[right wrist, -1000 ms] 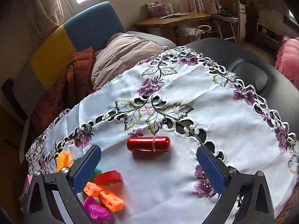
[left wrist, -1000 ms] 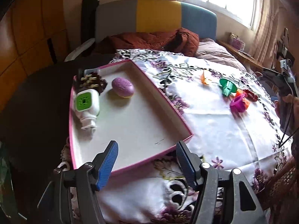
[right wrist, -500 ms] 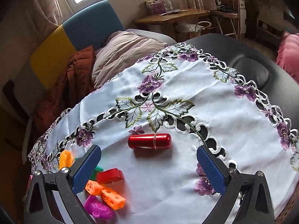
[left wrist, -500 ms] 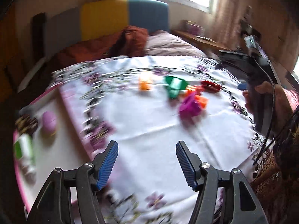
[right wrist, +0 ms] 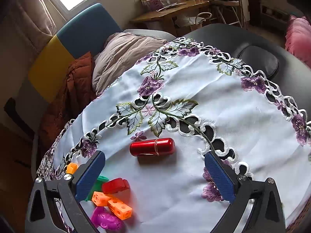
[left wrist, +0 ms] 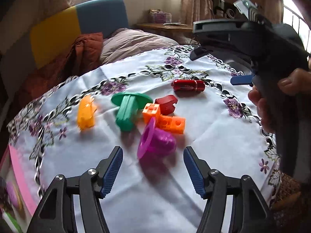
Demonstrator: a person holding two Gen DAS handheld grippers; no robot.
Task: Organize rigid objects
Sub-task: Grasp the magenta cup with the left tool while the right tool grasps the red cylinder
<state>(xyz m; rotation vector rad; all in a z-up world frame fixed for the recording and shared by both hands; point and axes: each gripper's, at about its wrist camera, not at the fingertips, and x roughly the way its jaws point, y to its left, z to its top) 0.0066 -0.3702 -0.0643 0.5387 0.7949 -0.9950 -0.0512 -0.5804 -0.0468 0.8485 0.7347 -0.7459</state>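
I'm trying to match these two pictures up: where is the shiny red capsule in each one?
Left wrist view: red capsule lies upper right of centre, beyond the toy pile.
Right wrist view: red capsule lies near centre, ahead of the open jaws.
Shared landmark: the orange cube blocks.

No readable text, labels or numbers anywhere (toys plain, far boxes blurred)

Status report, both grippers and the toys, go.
Left gripper open, empty, facing purple cup. Right gripper open, empty, facing red capsule. Nothing blocking either.
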